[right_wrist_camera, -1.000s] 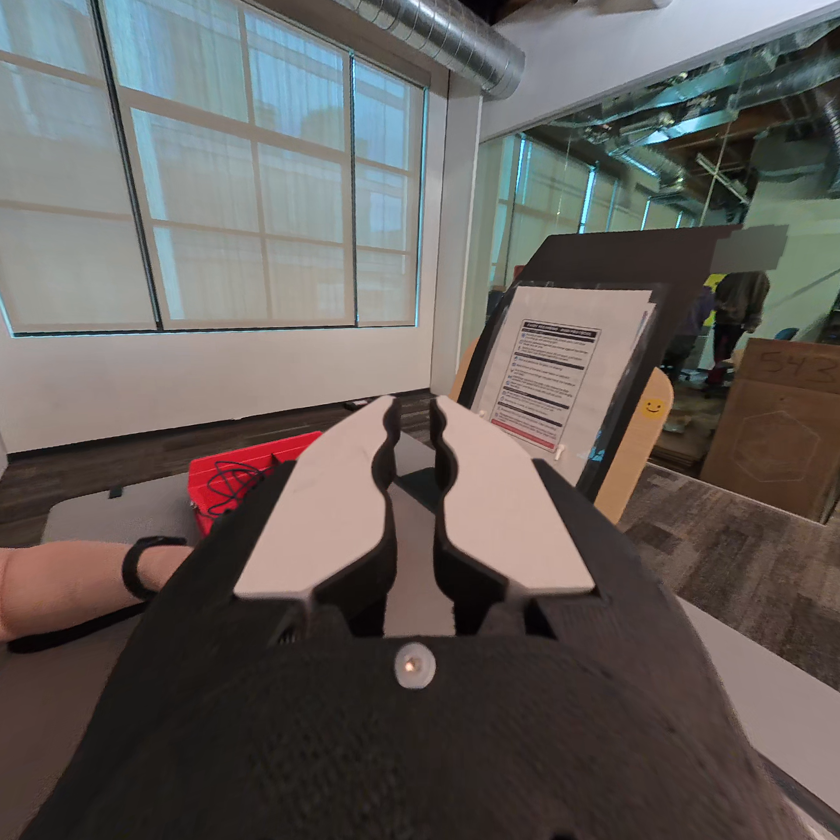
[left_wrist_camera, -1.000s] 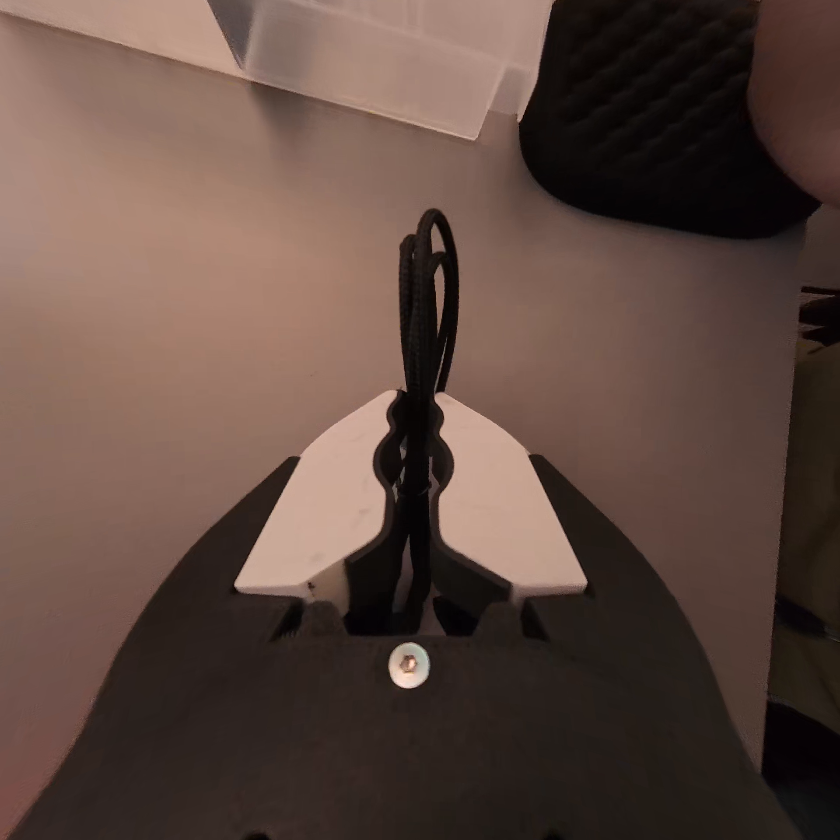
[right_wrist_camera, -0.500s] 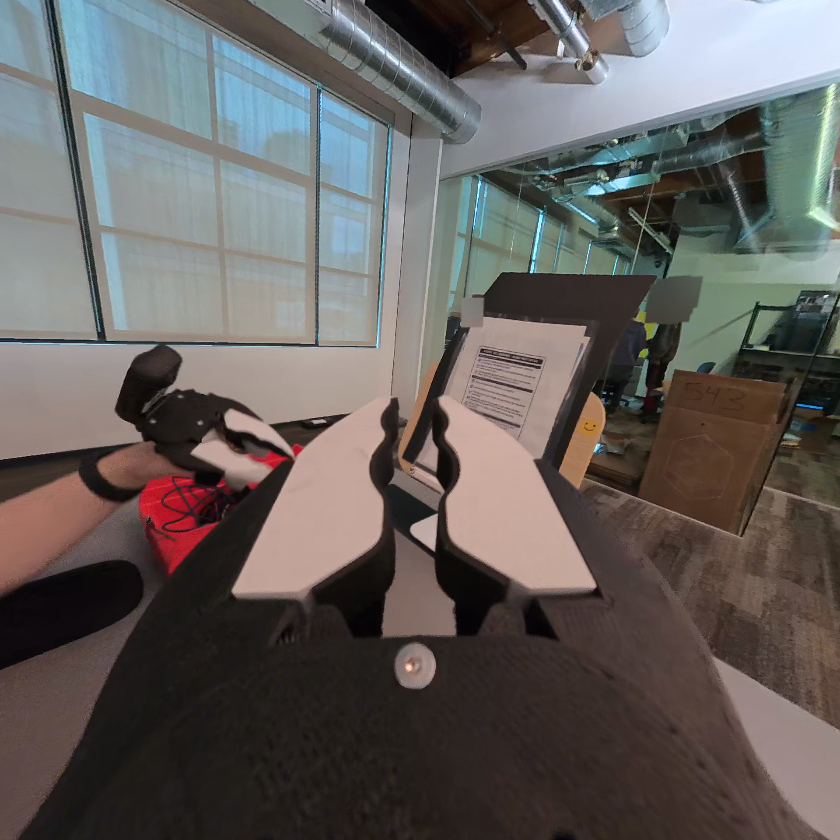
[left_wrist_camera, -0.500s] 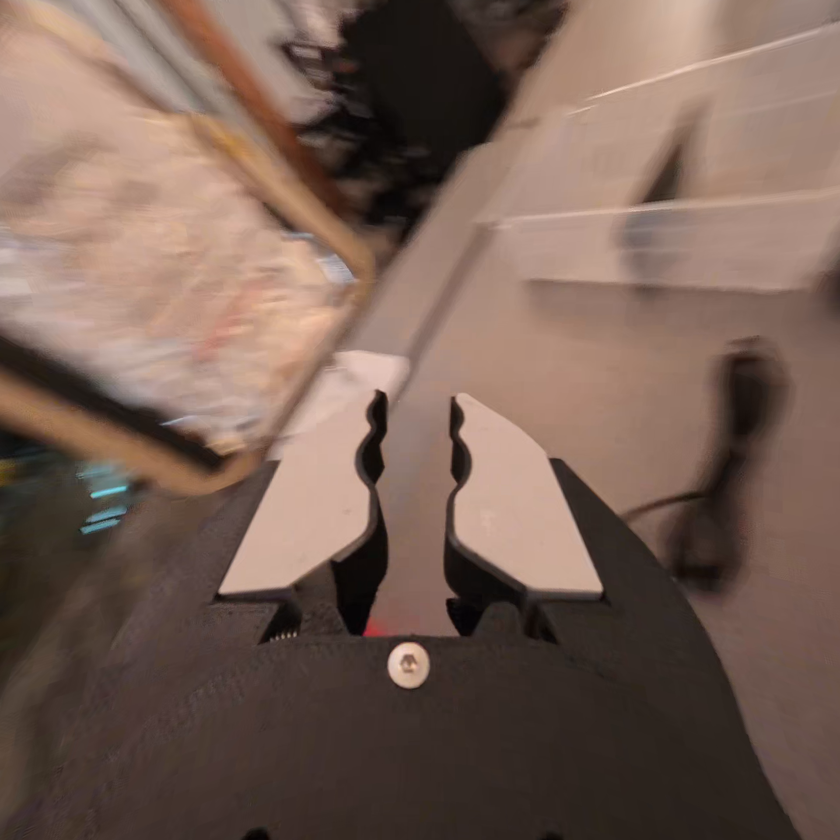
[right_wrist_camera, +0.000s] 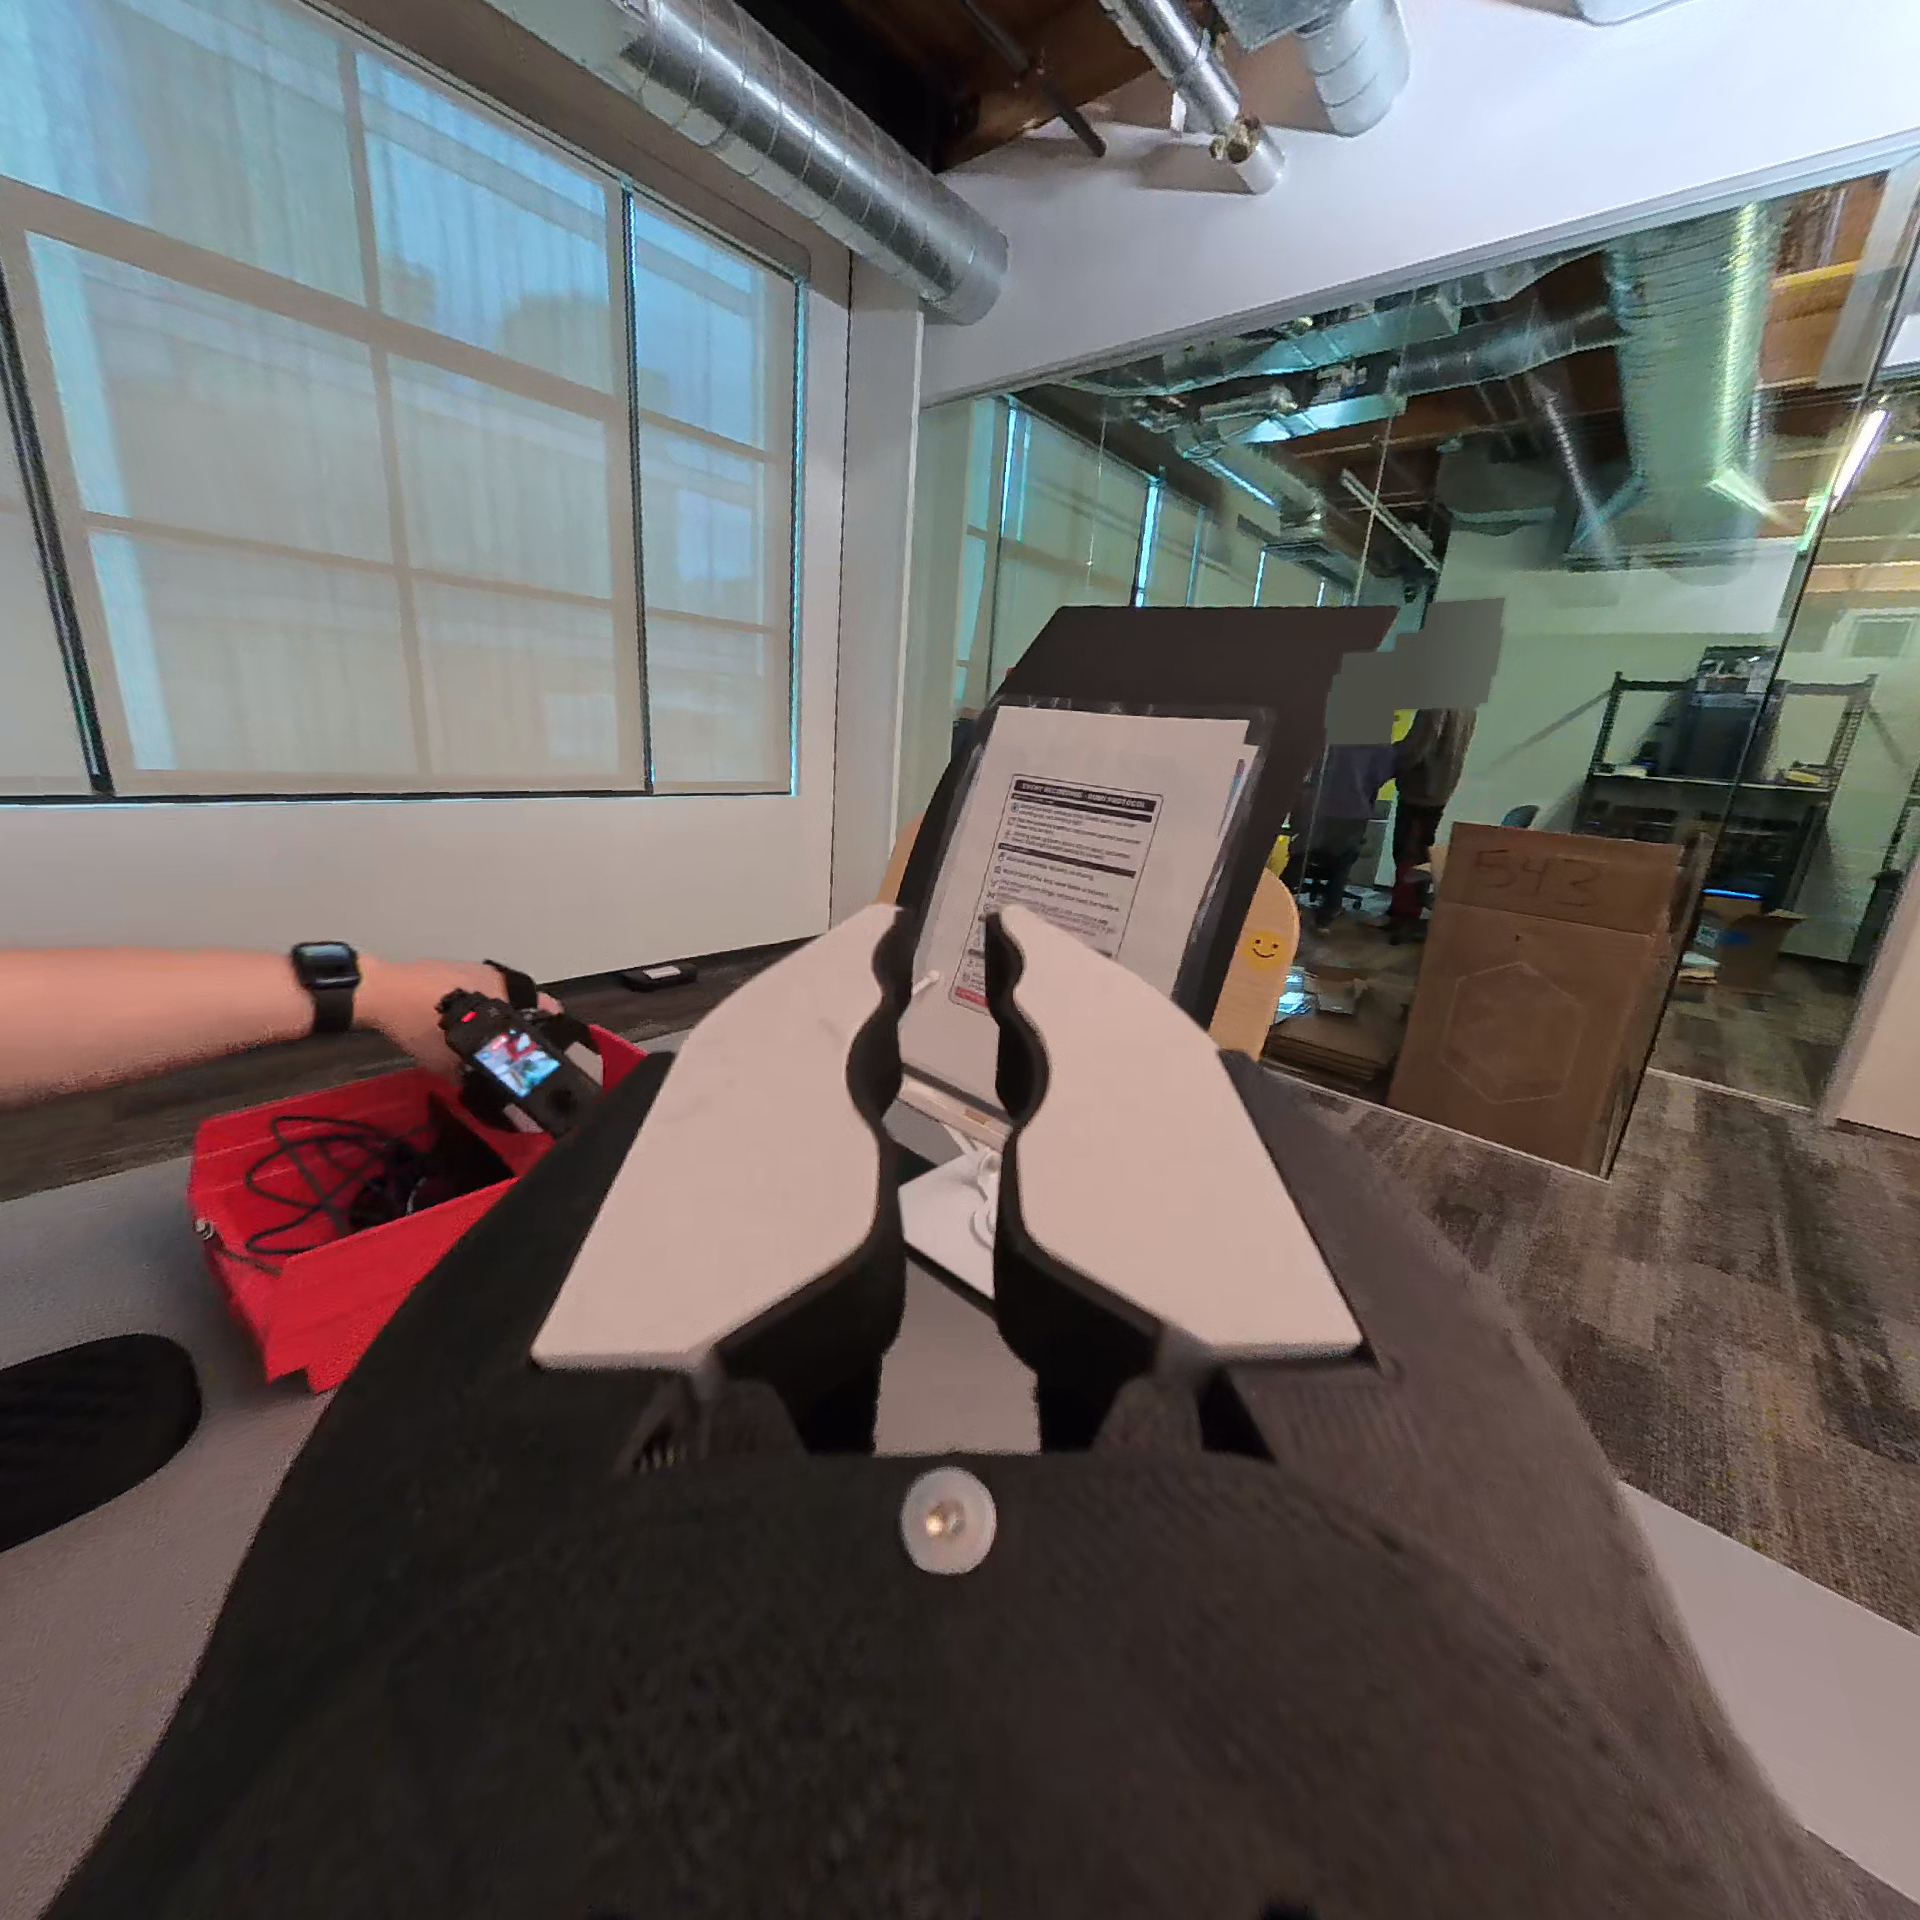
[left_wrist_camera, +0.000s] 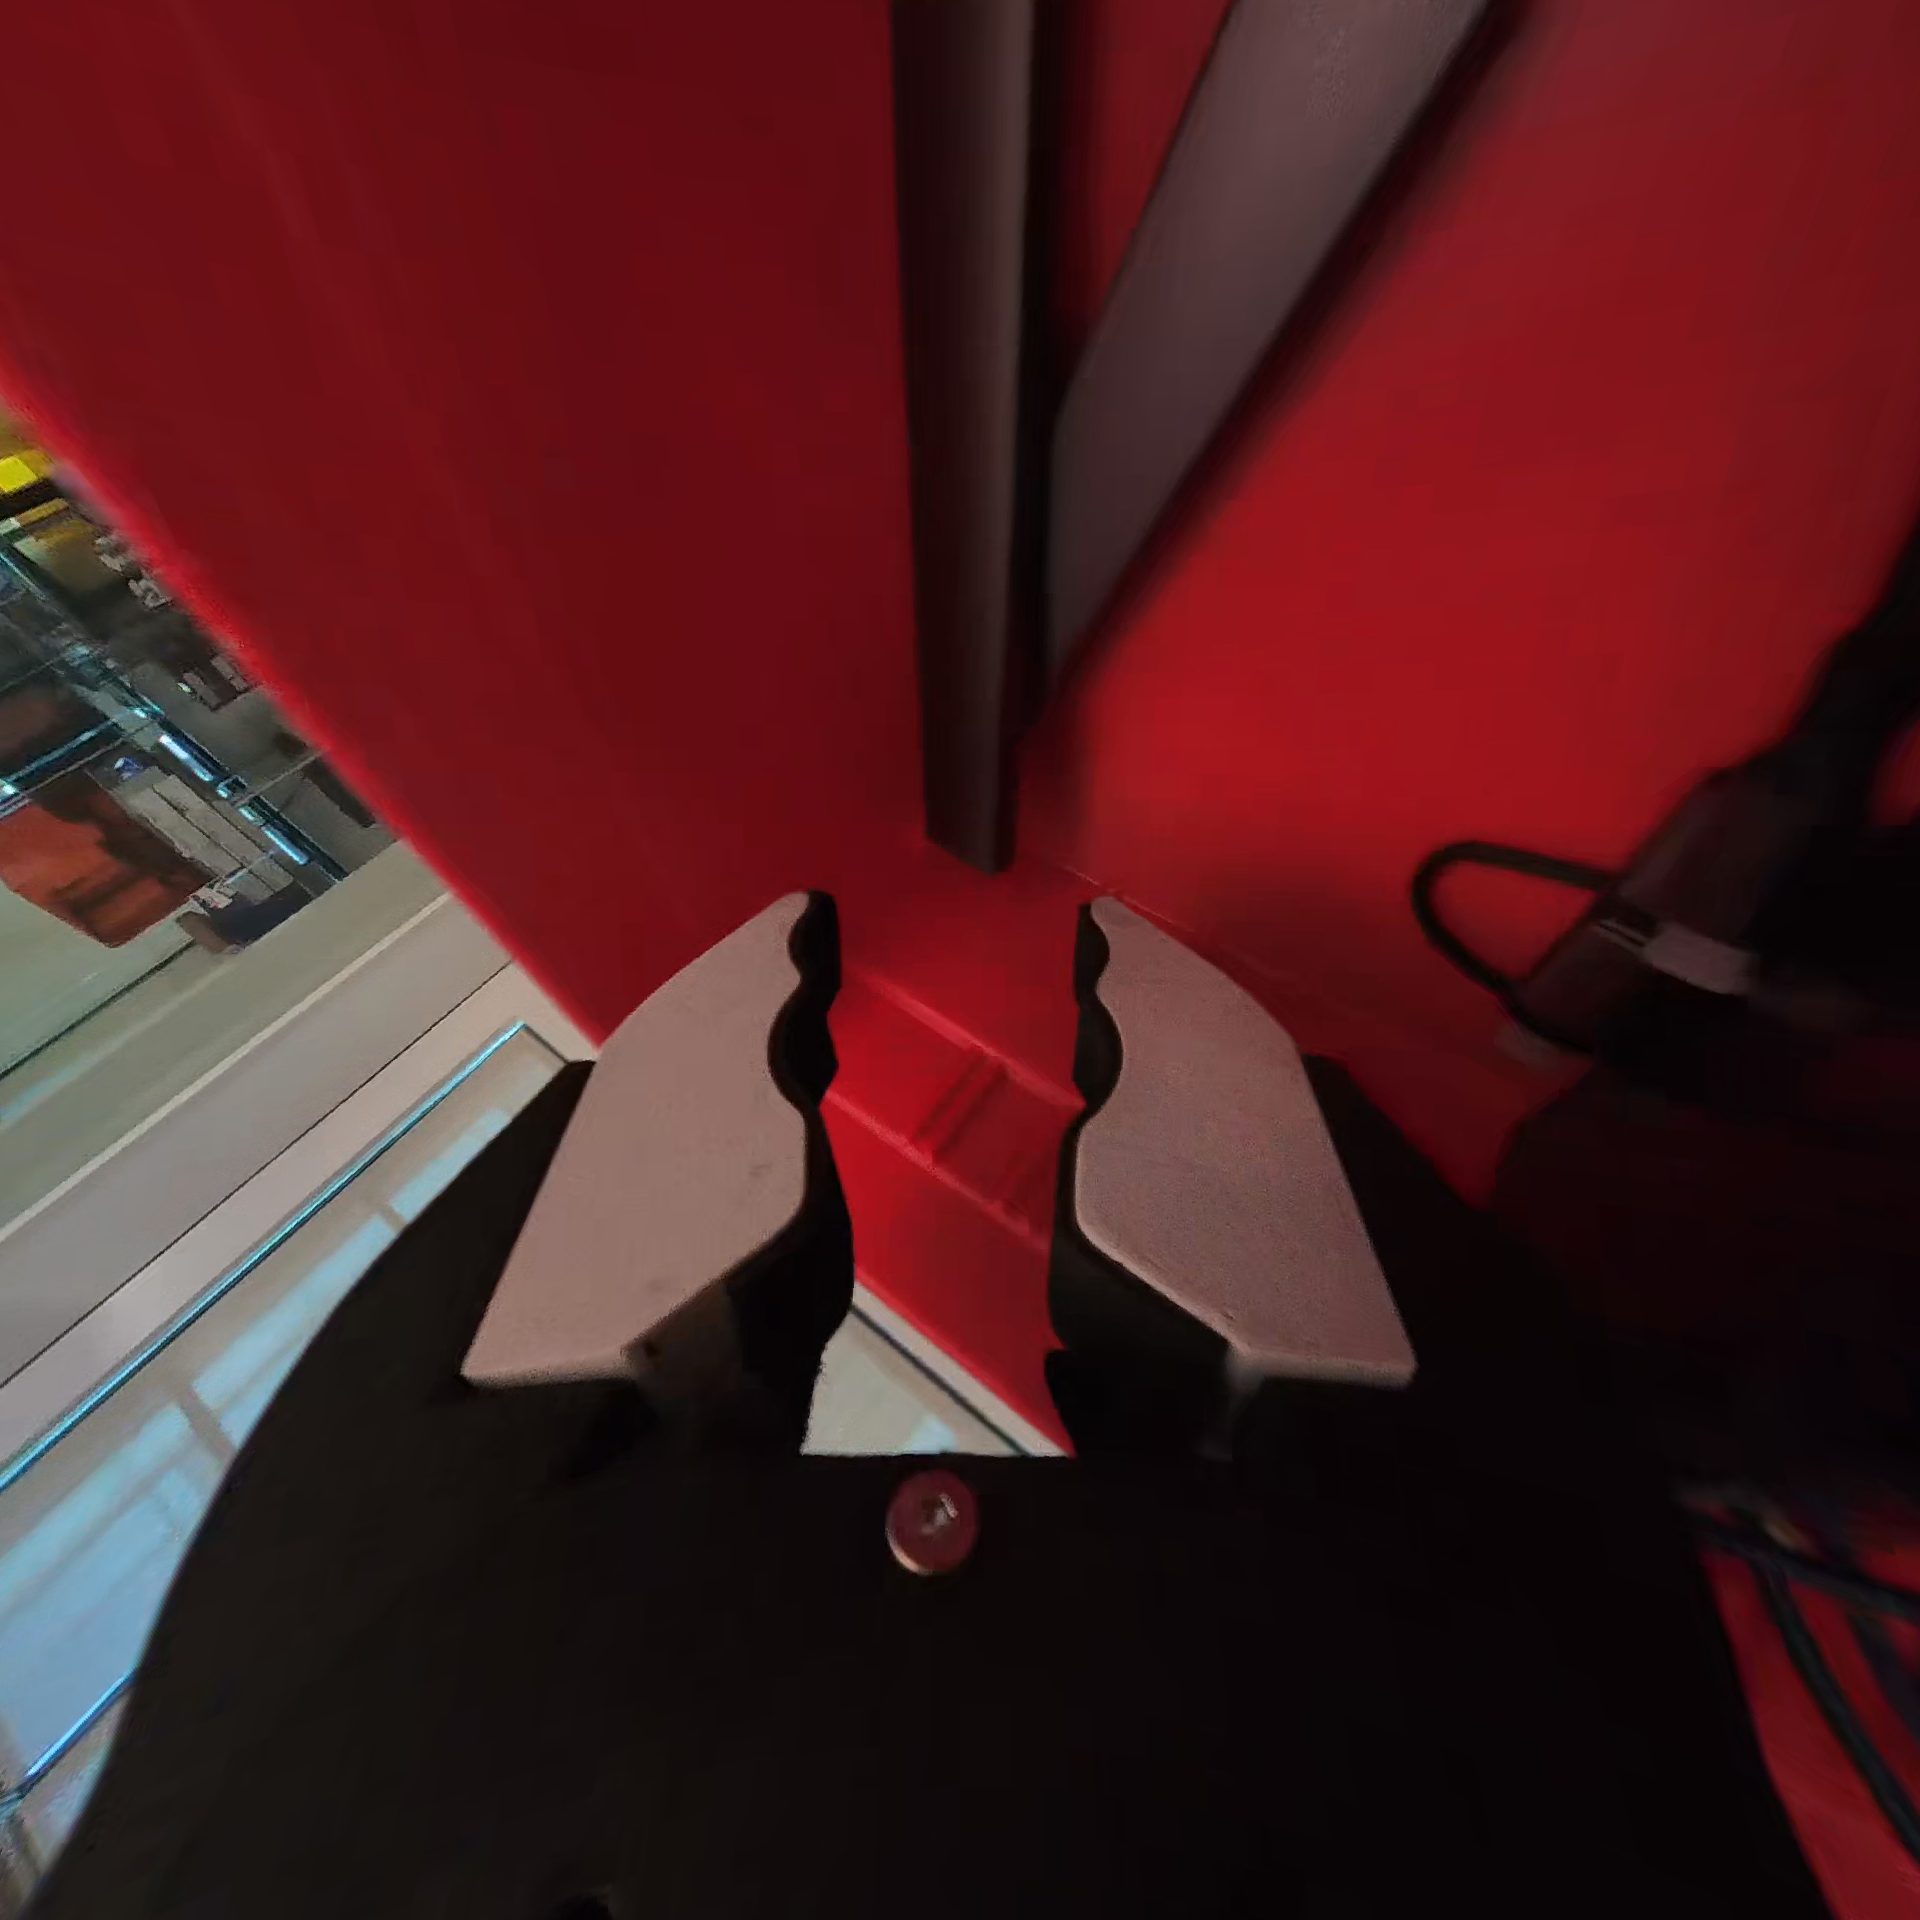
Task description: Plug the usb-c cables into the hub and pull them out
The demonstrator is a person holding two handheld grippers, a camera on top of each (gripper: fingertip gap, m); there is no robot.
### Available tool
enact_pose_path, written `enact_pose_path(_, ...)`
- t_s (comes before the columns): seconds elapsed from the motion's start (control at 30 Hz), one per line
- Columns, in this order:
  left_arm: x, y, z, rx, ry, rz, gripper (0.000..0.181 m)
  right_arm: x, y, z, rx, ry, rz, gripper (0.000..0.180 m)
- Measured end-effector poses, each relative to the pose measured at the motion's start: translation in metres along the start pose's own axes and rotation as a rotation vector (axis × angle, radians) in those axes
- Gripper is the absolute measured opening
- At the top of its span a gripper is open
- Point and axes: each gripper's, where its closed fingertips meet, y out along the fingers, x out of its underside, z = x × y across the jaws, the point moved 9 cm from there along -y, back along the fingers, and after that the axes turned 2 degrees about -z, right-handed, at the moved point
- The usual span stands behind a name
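My left gripper (left_wrist_camera: 951, 914) is open and empty, its fingertips down inside a red bin (left_wrist_camera: 520, 416) near a corner. A blurred dark object with a black cable loop (left_wrist_camera: 1455, 914) lies in the bin to the right of the fingers; I cannot tell whether it is the hub. More black cable (left_wrist_camera: 1818, 1621) shows at the lower right. In the right wrist view, the left gripper (right_wrist_camera: 520, 1070) reaches into the red bin (right_wrist_camera: 343, 1278), which holds tangled black cables (right_wrist_camera: 312, 1174). My right gripper (right_wrist_camera: 940, 920) is open and empty, raised above the table.
A black document stand (right_wrist_camera: 1091, 831) with a printed sheet stands ahead of the right gripper. A black padded pouch (right_wrist_camera: 83, 1423) lies on the grey table (right_wrist_camera: 94, 1247) at the left. A cardboard box (right_wrist_camera: 1538, 987) stands on the floor behind glass. Spacing between my two grippers at the tips: around 70 centimetres.
The left gripper let go of the black cable bundle it held on the table, opened wider, and swung into the red bin. The right gripper stayed open and tilted a little.
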Motion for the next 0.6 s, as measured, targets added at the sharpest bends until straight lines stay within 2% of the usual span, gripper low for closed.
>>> enact_pose_path(0.13, -0.004, 0.025, 0.003, 0.029, 0.030, -0.041, 0.041, 0.004, 0.003, 0.004, -0.009, 0.017, -0.033, 0.013)
enact_pose_path(0.3, -0.011, 0.039, 0.006, 0.020, 0.056, -0.044, 0.022, 0.010, 0.009, 0.005, -0.019, 0.020, -0.076, 0.013)
enact_pose_path(0.5, -0.015, 0.040, 0.003, -0.013, 0.075, -0.109, 0.018, 0.010, 0.013, 0.003, 0.027, -0.023, -0.062, 0.013)
enact_pose_path(0.6, -0.011, 0.026, -0.006, -0.030, 0.057, -0.156, 0.011, 0.013, 0.016, 0.002, -0.004, -0.019, -0.104, 0.013)
